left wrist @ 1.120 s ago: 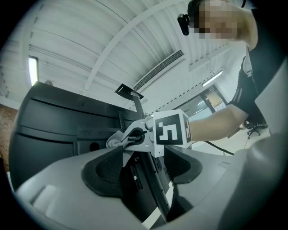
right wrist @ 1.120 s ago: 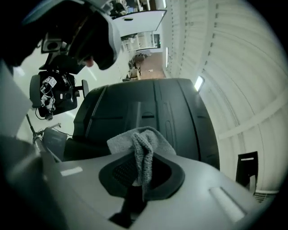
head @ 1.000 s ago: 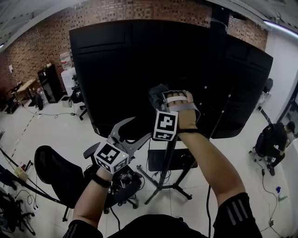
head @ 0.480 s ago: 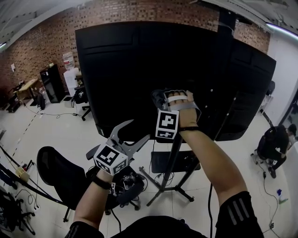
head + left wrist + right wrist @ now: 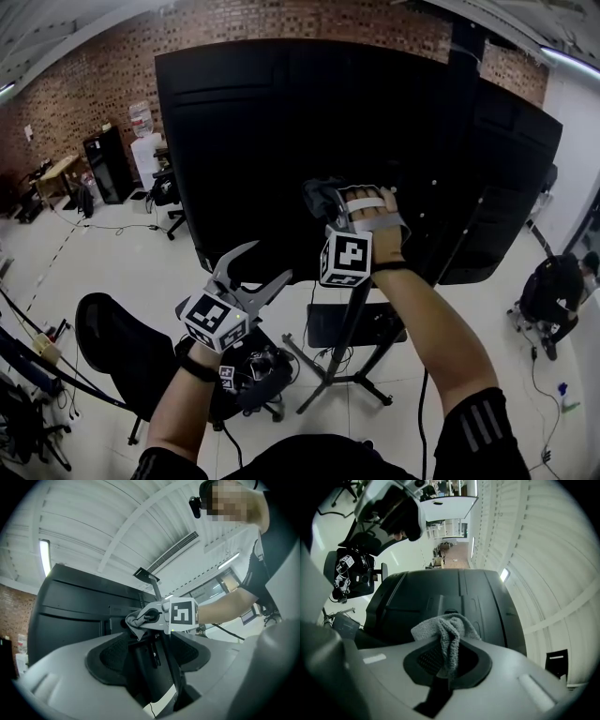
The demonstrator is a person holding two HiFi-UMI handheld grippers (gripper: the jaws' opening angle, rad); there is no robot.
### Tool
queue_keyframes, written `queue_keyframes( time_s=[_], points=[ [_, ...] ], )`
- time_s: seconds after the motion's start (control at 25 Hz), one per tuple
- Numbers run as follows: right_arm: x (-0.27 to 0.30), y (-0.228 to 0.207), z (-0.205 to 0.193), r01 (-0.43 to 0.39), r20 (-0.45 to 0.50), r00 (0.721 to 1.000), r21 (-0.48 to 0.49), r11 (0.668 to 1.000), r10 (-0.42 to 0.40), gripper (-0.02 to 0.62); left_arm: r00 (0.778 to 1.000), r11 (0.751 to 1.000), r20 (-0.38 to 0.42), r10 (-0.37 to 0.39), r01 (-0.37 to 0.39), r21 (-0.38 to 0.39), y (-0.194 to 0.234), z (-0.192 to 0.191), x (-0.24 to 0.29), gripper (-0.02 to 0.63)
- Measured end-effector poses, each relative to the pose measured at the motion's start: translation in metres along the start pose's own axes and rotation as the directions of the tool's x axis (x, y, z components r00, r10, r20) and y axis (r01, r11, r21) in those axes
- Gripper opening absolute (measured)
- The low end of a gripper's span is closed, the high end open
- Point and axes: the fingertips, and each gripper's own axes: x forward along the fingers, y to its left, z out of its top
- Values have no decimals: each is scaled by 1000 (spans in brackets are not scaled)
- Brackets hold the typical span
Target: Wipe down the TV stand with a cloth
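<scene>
1. Drifting a touch rightward across the back of the TV (image 5: 262,131), the right tongs (image 5: 325,202) are clamped tight on the grey cloth (image 5: 446,631).
2. Cloth is bunched at the tips, up by the black panel, above the pole of the TV stand (image 5: 349,314).
3. And the left tongs (image 5: 255,270) have eased slightly left: spread apart, gripping nothing, low by the panel's bottom edge.
</scene>
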Motion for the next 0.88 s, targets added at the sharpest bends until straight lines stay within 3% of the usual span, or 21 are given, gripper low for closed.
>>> queue_keyframes(
  time_s=[0.4,0.68,0.8,0.88],
  points=[
    [17,6,67,-11,112,994,-8,1000,12,25,999,999,-15,37,-37,12,8,-1,-14,311],
    [25,7,84,-12,129,992,3,1000,11,25,996,997,-41,82,-81,12,18,-8,-38,311],
    [18,3,87,-21,165,986,67,998,10,25,995,996,-39,90,-90,9,21,-8,-42,311],
    [6,-3,88,-46,229,973,176,983,5,25,995,996,-34,90,-90,6,21,-6,-40,311]
  ],
)
